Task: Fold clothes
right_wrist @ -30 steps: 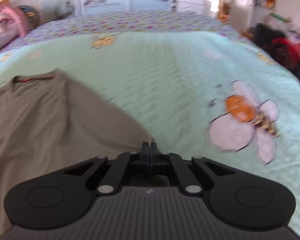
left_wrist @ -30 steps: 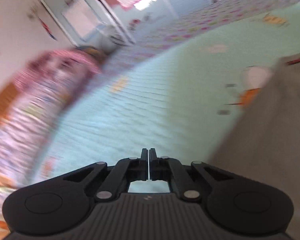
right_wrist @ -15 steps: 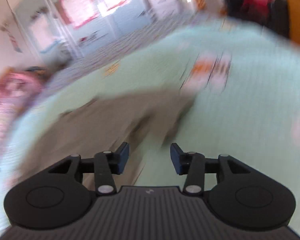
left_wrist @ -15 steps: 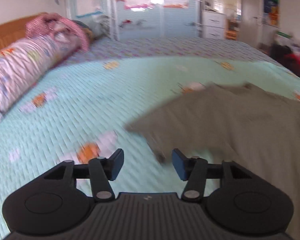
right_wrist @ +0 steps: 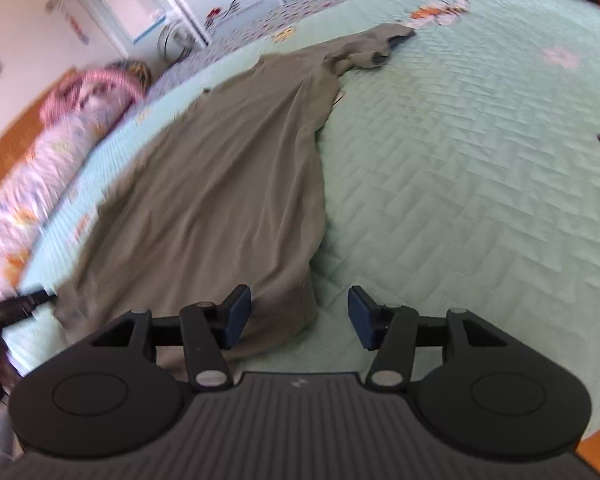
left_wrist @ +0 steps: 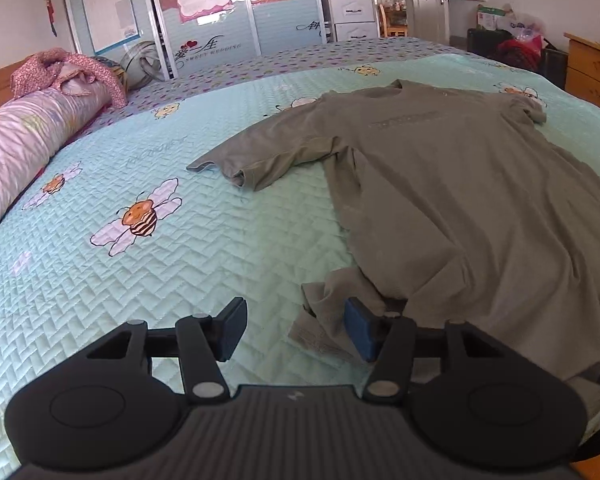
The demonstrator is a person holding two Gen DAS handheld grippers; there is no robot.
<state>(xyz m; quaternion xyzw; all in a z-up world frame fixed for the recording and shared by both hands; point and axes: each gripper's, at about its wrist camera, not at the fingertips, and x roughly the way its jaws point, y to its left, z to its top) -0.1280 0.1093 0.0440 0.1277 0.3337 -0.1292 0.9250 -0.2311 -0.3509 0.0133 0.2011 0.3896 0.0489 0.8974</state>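
Bed [left_wrist: 220,240]; tee [left_wrist: 480,184]; grippers apart

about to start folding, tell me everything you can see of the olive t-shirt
The olive t-shirt is a short-sleeved crew-neck in soft, matte knit fabric, with a faint line of chest print. It lies spread, lightly wrinkled, on the mint quilted bedspread, collar toward the far end. One sleeve is spread out sideways; the other is bunched. A hem corner is crumpled by the open left gripper; the open right gripper straddles the other.

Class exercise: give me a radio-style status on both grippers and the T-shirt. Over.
Left gripper open at crumpled hem corner. Right gripper open at opposite hem corner. Olive T-shirt spread on bee-print quilt, unfolded. Nothing obstructing.
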